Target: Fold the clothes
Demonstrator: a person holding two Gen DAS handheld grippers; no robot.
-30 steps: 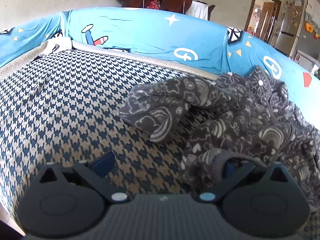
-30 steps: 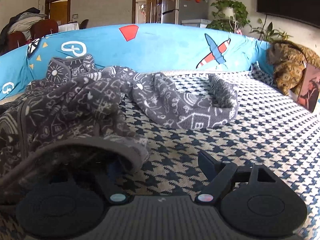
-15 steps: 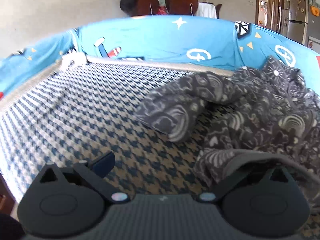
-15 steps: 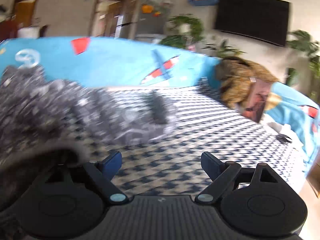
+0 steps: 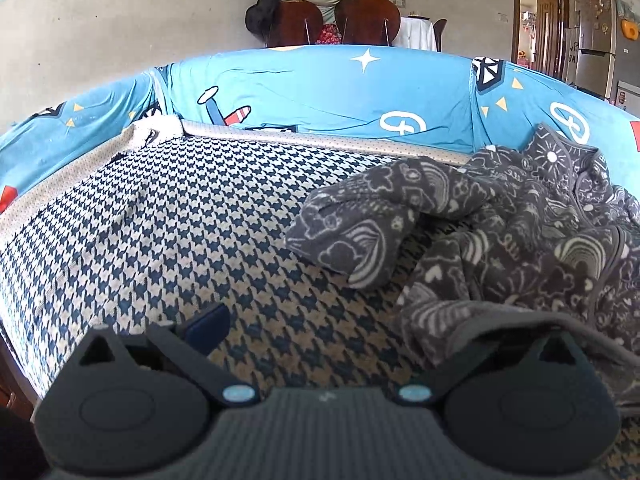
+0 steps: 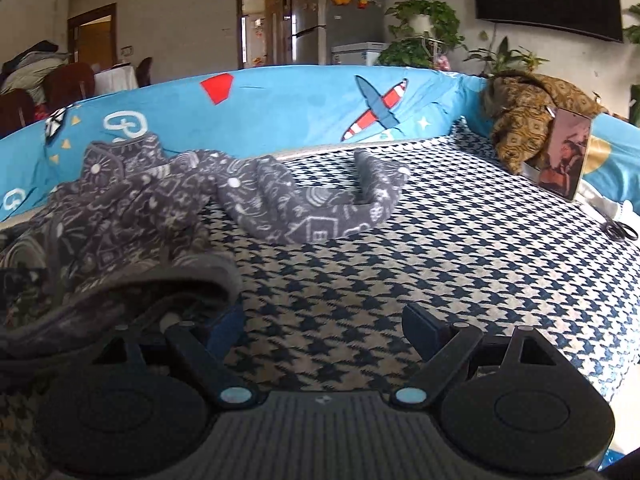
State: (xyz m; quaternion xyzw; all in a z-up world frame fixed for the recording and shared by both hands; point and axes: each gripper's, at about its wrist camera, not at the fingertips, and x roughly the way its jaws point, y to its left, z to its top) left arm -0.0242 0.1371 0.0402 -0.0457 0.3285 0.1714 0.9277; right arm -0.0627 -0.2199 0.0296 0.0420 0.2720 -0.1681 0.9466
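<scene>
Both tools stand wide apart: the left gripper [image 5: 340,328] and right gripper [image 6: 320,320] each have the grey hem draped over an inner finger, nothing clamped. Beyond them the patterned grey garment [image 6: 160,208] lies crumpled on the houndstooth sofa seat [image 6: 440,248], sleeves sprawled, so the folding looks barely begun.

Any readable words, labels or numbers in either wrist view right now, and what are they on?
None can be read.
The blue sofa cover carries only pictures: planes, stars, loop shapes.
The grey garment shows doodles, no words.
Papers on the fridge are too small to read.
</scene>
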